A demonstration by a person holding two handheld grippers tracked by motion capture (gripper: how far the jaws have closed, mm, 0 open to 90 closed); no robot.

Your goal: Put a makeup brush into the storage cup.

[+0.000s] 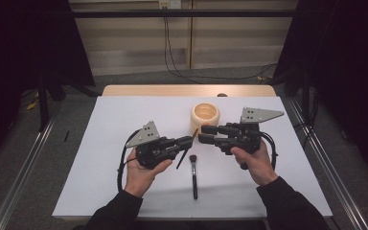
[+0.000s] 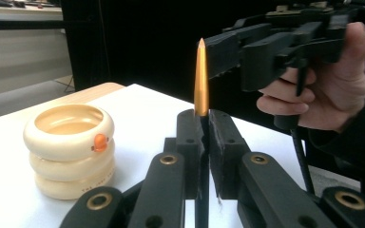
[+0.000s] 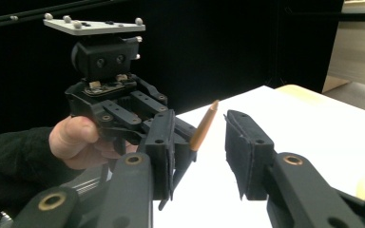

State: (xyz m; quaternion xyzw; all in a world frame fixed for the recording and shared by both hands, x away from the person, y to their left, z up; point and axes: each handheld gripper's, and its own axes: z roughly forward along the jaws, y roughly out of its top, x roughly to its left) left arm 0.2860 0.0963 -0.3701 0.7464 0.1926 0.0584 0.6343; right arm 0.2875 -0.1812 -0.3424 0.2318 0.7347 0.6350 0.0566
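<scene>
The slim brush with a black handle and a pointed orange-gold end (image 2: 200, 78) is held above the table, pinched low on its black shaft between the fingers (image 2: 221, 142) of the left gripper (image 1: 186, 140), which are closed tight on it so that the gold tip stands up and out past them; held that way, the free end is offered for another grasp. In the high view it slants down from the gripper towards the white table (image 1: 124, 124). The right gripper (image 1: 206, 134) faces it from the other side, its fingers (image 3: 247, 142) spread apart and holding nothing, with the gold tip lying in the gap between them in the right gripper view, so this looks like a handover about to be taken. Just behind the two grippers stands the cream ceramic holder shaped like stacked rings, with a small orange mark on its side (image 2: 70, 149), open at the top and near enough to be the likely place for the brush. A second make-up brush with a black handle and a brown tuft (image 1: 194, 173) lies flat on the table between the person's hands, untouched, probably waiting its turn.
</scene>
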